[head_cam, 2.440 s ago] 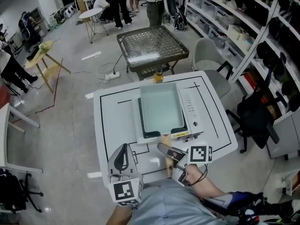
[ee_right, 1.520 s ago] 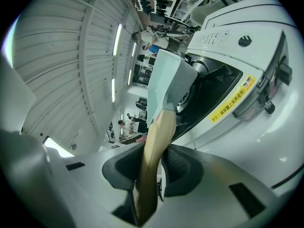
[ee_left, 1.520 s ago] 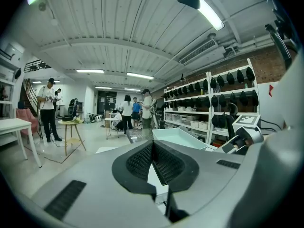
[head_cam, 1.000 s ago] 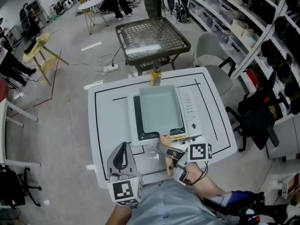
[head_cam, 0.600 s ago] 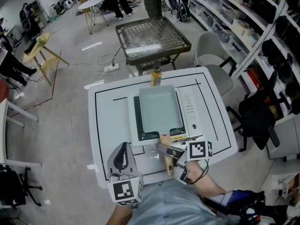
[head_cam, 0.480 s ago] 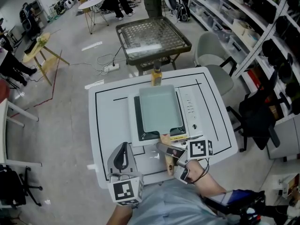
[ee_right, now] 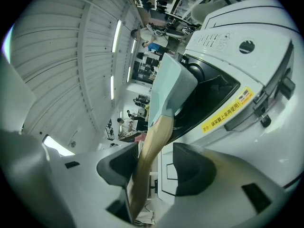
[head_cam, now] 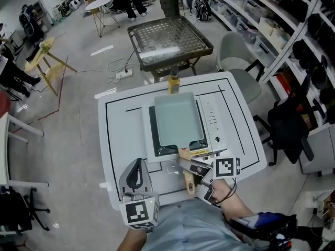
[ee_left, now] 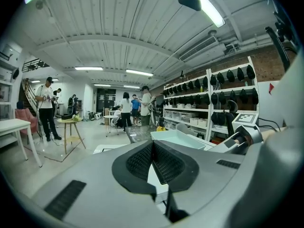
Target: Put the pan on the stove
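A pale green rectangular pan [head_cam: 178, 120] sits on the white stove [head_cam: 212, 124] in the middle of the white table [head_cam: 123, 135]. Its wooden handle [head_cam: 187, 172] points toward me. My right gripper [head_cam: 187, 167] has just been opening, and the handle [ee_right: 149, 151] lies loose between its jaws, against the left pad with a gap on the right. In the right gripper view the pan [ee_right: 168, 87] rests over the stove's black burner well [ee_right: 209, 87]. My left gripper [head_cam: 136, 172] hovers at the table's near edge, jaws together on nothing [ee_left: 153, 161].
A yellow bottle [head_cam: 174, 82] stands at the table's far edge behind the stove. Beyond it are a mesh-topped table [head_cam: 168, 43] and a grey chair [head_cam: 235, 61]. Shelving [head_cam: 293, 25] runs along the right, and people stand at the back of the room.
My right gripper's jaws have spread apart around the wooden handle. The pan stays on the stove and neither hand has shifted.
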`<state>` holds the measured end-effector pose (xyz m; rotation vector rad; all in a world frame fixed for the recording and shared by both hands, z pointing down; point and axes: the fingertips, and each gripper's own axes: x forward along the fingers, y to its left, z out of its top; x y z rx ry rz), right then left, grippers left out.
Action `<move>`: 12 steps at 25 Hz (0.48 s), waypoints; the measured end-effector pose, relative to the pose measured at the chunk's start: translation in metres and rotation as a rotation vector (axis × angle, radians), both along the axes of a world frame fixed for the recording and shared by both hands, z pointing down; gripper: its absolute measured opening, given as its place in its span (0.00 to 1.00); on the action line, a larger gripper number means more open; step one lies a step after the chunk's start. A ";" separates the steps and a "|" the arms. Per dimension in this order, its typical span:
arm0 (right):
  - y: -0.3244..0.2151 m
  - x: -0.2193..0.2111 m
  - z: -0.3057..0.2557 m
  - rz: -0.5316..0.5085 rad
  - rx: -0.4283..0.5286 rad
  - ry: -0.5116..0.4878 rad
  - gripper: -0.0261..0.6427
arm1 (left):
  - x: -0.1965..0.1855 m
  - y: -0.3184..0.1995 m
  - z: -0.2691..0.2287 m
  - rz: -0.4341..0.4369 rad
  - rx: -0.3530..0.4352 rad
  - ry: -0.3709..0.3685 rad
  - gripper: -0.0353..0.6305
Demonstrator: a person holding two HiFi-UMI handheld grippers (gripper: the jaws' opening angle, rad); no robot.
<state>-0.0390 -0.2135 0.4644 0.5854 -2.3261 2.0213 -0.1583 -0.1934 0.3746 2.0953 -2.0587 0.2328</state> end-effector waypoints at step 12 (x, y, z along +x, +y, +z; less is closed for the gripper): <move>-0.005 0.089 -0.054 0.318 0.307 0.158 0.36 | 0.019 -0.010 -0.043 0.131 0.071 -0.016 0.08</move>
